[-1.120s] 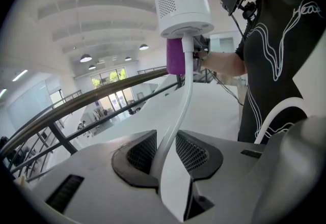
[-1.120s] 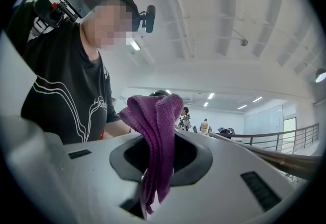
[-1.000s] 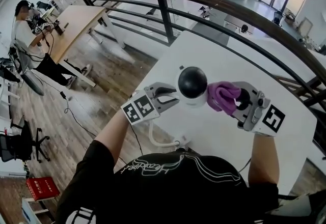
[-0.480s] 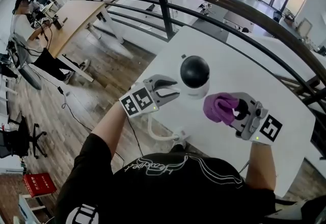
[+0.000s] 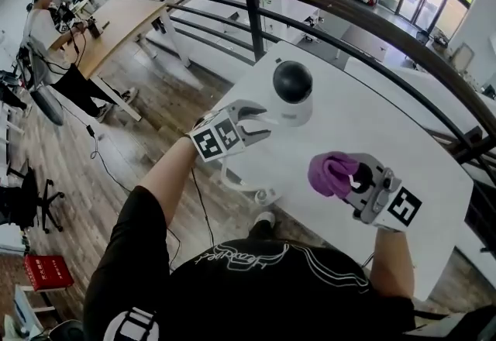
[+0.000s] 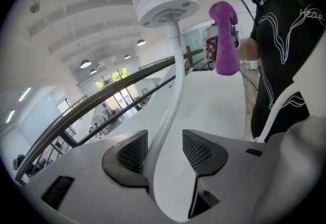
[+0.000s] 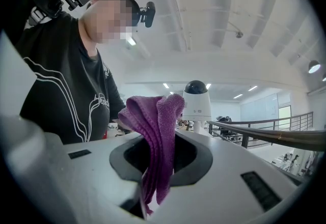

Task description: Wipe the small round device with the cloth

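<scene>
Right gripper (image 5: pixel 353 179): nearest the operator, over the near right part of the white table (image 5: pixel 372 118). Its jaws are closed on the purple cloth (image 5: pixel 330 173). The cloth is bunched at the jaw tips and hangs down between them in the right gripper view.

Left gripper (image 5: pixel 265 122): further out, at the table's left edge. Its jaws have just been opening and now stand wide. A white stem (image 6: pixel 170 90) runs between the jaws. It lies close to one pad, and the other pad is clear of it, so it is not clamped.

Small round device (image 5: pixel 292 90): a white body with a black dome, upright, just beyond the left gripper's jaw tips. It is well apart from the cloth. The white stem leaves its underside and, in the head view, curves back to a fitting at the table's near edge. Whether the device's base rests on the table cannot be determined.

Background: a dark curved railing (image 5: pixel 349 10) runs behind the table. Beyond it, on a lower wooden floor (image 5: pixel 155 111), a person (image 5: pixel 46 25) sits at a wooden desk (image 5: pixel 116 22).
</scene>
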Motion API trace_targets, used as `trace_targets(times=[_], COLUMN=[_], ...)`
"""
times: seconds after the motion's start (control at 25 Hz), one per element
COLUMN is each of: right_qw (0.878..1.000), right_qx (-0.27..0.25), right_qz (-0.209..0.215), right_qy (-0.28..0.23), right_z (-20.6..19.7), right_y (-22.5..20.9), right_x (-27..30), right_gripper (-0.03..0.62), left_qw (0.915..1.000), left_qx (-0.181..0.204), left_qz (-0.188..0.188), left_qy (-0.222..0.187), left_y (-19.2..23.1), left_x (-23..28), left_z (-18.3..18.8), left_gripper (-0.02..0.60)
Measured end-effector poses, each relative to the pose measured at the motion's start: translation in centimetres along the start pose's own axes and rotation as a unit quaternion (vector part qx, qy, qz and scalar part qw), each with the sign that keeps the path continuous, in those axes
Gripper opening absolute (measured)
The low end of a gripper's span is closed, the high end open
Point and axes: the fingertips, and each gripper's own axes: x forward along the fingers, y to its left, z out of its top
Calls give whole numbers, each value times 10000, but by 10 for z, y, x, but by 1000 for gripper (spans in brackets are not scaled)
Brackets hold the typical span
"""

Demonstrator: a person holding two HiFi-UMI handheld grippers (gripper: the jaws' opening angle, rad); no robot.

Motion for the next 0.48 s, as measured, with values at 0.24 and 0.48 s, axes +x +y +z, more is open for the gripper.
trace_targets(times=[0.24,0.48], right_qw=[9999,9980], right_qx=[32,-24], right_qz=[-81,-557], right_qy=[51,292], right_z=[3,9], right_y=[33,39], right_x=[-20,-40], right_gripper=[61,61], left_qw=[9990,9962], left_qx=[-208,-682], left_qz=[110,543], left_qy=[373,81], left_y=[0,22], left_x=[4,-28], left_z=[-24,-9], left_gripper=[230,232])
